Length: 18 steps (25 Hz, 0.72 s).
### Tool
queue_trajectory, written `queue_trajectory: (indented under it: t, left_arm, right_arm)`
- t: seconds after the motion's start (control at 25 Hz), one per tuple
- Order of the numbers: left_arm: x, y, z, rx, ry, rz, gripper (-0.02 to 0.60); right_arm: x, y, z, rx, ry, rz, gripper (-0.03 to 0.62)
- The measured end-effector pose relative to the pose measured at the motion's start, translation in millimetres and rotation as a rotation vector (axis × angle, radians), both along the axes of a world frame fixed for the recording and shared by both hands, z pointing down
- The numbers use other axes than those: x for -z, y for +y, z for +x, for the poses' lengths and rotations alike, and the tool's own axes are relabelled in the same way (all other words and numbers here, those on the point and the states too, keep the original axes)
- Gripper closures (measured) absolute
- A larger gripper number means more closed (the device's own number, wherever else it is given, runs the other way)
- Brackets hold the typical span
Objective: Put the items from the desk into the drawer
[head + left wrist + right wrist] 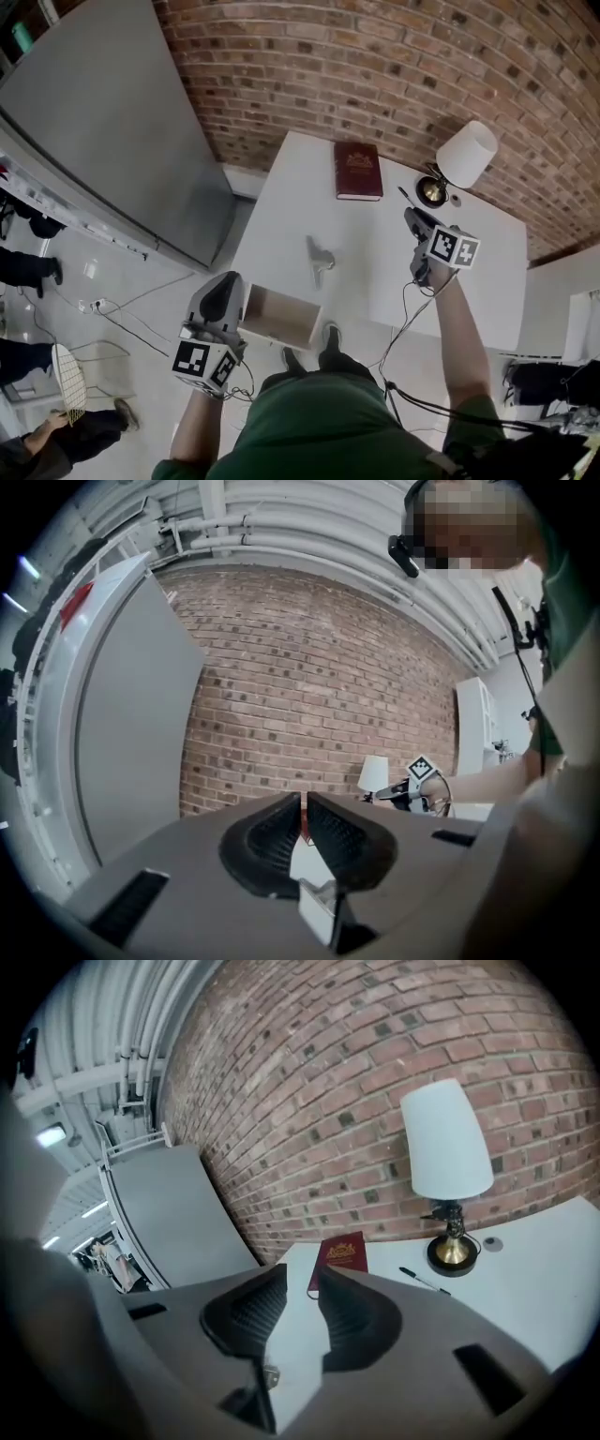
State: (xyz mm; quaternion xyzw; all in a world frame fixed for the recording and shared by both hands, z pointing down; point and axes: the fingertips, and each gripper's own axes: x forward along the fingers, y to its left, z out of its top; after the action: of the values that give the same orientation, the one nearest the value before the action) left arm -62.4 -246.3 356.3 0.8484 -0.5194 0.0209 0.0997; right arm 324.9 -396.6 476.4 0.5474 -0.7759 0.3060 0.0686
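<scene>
- The left gripper (304, 806) has its jaws all but together, with only a sliver of gap at the tips and nothing in it. It points along the front of the white desk (300, 202).
- The open drawer (281, 317) sits just to the right of those jaws, and it looks empty. A careless swing of the left gripper could nudge it shut or catch its side wall.
- A small grey object (319, 259), too unclear to name, lies on the desk beyond the drawer, between the two grippers. It lies near the front edge, so a pass over it could knock it to the floor instead of into the drawer.
- A dark red book (341, 1252) lies flat straight ahead of the right jaws, well apart, framed in their gap. Because it lies flat, the jaws may only shove it toward the brick wall rather than get under an edge.
- A black pen (424, 1281) and a table lamp (448, 1147) stand ahead and to the right of those jaws. A wide reach could roll the pen or tip the lamp.
- The right gripper (302, 1270) hangs above the desk, jaws clearly apart and empty.
</scene>
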Motion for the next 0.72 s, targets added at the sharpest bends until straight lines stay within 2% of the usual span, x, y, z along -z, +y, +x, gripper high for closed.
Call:
queue_trajectory:
  t: [0.2,0.44,0.72]
  left_arm:
    - [-13.8,-17.3,3.1,0.081,-0.039,-0.048,0.565]
    - [-36.0,-19.4,11.6,0.140,-0.019,-0.107,0.566]
    - [-34.8,-13.2,18.6,0.249,-0.062,-0.164,0.565]
  right_arm:
    - [-60.4,-52.6,4.3,0.046,-0.045,-0.117,0.487]
    - [-126.1,-113.3,22.6,0.060,-0.085,-0.241,0.487]
    - [-188.3,-179.8,33.2,0.063,-0.163,-0.345,0.468]
